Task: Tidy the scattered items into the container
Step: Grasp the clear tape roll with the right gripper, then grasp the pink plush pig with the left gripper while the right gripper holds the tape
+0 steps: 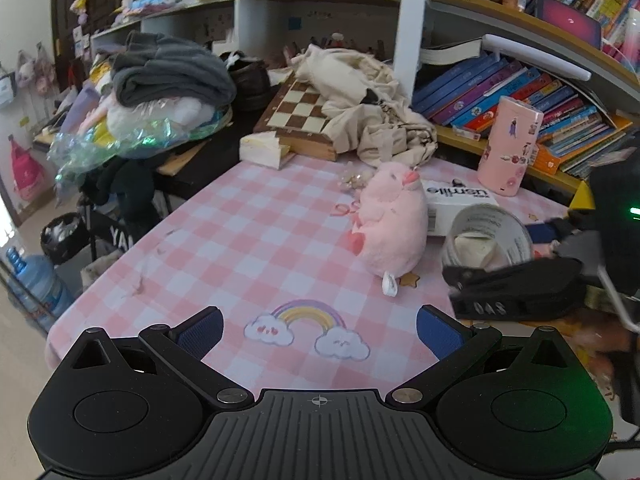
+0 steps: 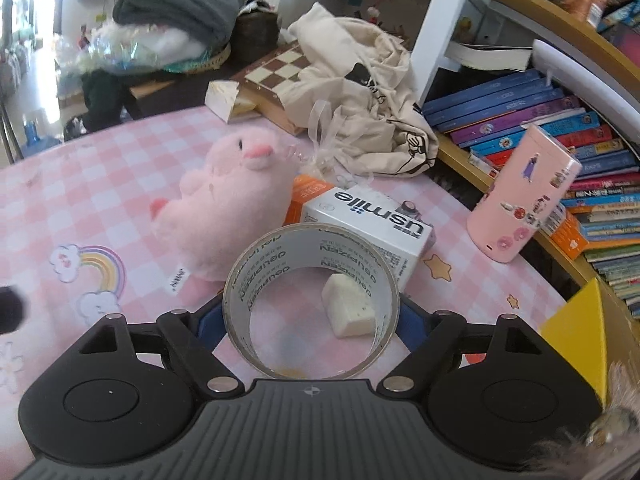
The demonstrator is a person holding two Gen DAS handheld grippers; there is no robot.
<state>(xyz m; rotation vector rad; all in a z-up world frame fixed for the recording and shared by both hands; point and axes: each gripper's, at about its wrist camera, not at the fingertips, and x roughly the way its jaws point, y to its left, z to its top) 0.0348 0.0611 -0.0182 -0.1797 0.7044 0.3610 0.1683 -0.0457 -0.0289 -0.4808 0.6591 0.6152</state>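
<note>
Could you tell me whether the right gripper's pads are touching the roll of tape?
Touching: the right wrist view shows both blue pads pressed against the tape roll.

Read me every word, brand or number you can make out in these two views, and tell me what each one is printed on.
"usmile": white box behind the tape roll.
"deuli", repeated: inside of the tape roll; the rest there is too blurred.
"043", uncertain: side of the right tongs.
"YA", cut off: dark thing beside the table.
Book spines, plush tag, orange box: too small to read.
</note>
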